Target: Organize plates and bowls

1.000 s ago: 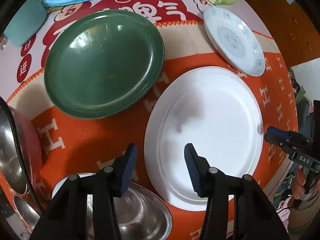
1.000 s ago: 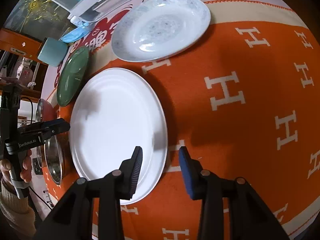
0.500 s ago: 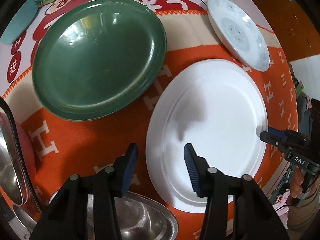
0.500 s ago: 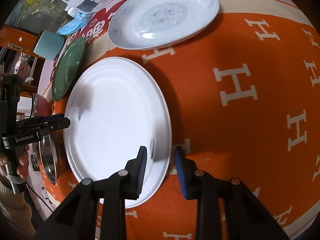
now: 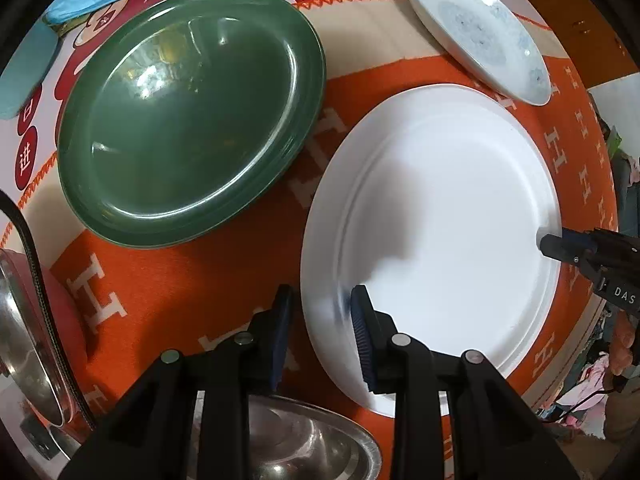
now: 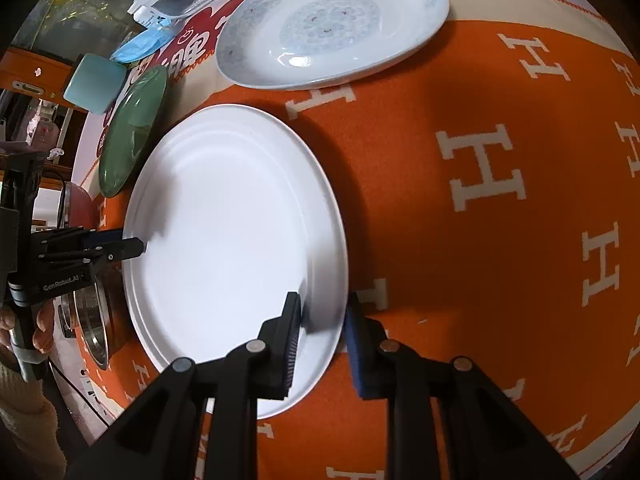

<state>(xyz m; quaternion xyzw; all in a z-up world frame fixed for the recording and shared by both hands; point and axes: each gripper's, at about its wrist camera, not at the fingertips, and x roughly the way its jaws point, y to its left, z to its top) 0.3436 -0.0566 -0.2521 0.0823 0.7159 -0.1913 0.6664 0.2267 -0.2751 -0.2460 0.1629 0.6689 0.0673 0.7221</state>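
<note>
Two grippers, left [image 5: 320, 330] and right [image 6: 322, 332], are closing narrow jaws over opposite rims of the white plate [image 5: 440, 208] on the cloth [image 6: 480, 200]; stiff, slick, breakable, best held by its rim.

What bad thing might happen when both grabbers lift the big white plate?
Both grippers' jaws are closing on opposite edges of the white plate. The left gripper and right gripper bite only its thin rim, so it may slip and drop. If one side rises first, it could tilt and slide out. Swinging it sideways might knock the green plate or the patterned plate nearby.
</note>
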